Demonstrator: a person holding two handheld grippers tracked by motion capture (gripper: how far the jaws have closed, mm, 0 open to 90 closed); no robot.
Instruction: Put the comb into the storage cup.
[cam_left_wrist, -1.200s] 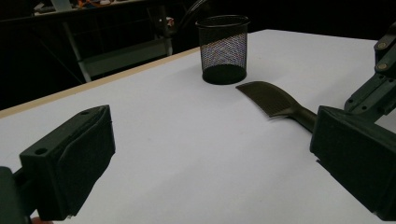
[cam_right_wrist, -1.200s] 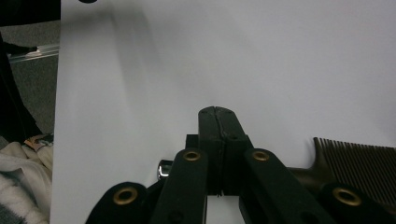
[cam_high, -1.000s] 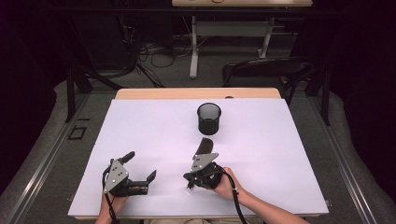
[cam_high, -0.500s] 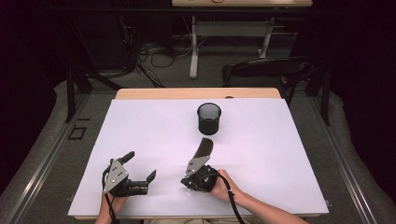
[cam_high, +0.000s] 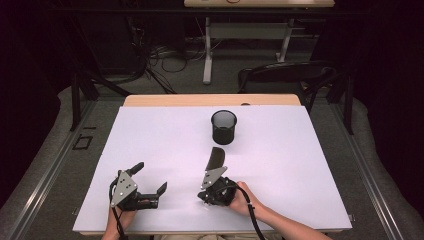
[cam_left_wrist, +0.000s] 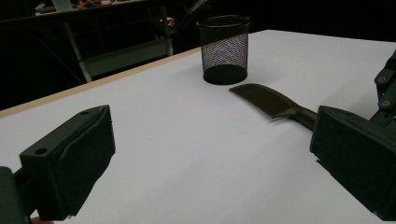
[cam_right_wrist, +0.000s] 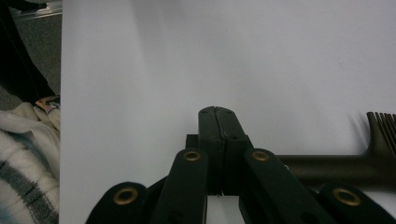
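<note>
With the mesh pen cup (cam_high: 223, 127) standing empty toward the far side of the white table (cam_high: 310, 165), my right gripper (cam_right_wrist: 217, 116) is pinched shut on the handle of a dark comb (cam_high: 216, 159), whose toothed end points up toward the cup and stops just short of it. My left gripper (cam_high: 149, 178) rests on the table well to the near left of the cup, jaws spread wide with nothing between them. As I judge it, the grasp is made, but the comb remains low near the tabletop, so lifting it and dropping it into the cup are all left to do
</note>
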